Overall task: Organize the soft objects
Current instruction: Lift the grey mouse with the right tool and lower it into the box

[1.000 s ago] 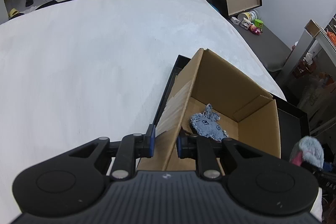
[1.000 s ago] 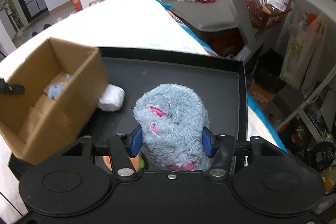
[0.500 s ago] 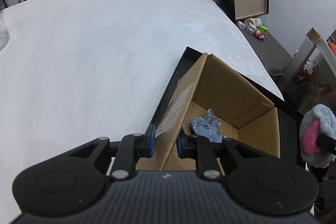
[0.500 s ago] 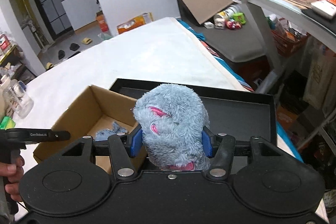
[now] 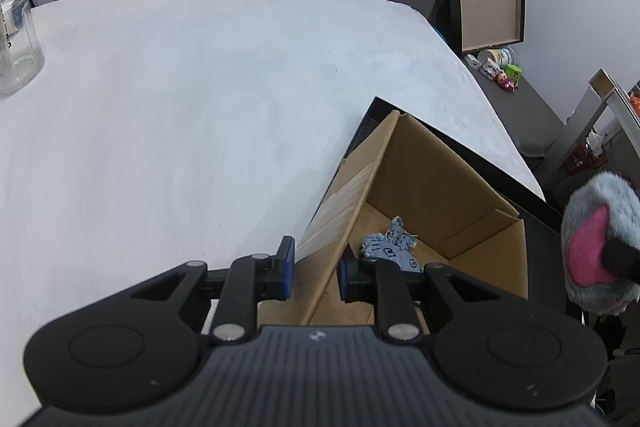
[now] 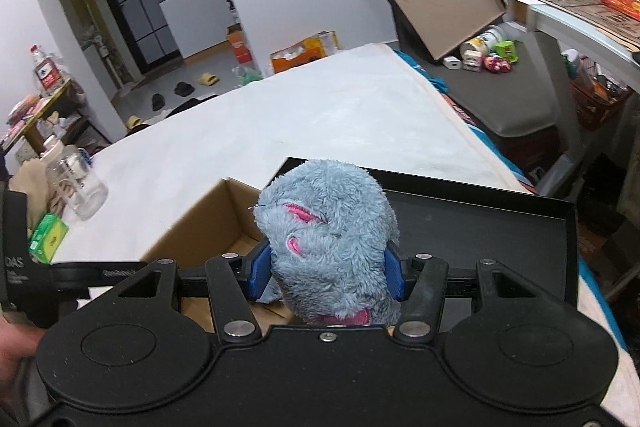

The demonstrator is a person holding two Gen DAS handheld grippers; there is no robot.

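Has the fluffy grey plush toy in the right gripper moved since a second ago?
Yes. The fluffy grey plush toy has been lifted off the black tray and carried towards the cardboard box.

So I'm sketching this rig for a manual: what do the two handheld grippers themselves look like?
Both are matte black plastic. The left gripper has a ribbed body with a small logo, round side discs, silver pivot bolts and blue pads on its fingers. The right gripper has a smooth body and the same blue pads.

My right gripper (image 6: 326,273) squeezes a fluffy gray toy (image 6: 328,239) with pink bits, up over the brown box (image 6: 208,223) and black tray (image 6: 500,223) on the white table (image 6: 300,119).
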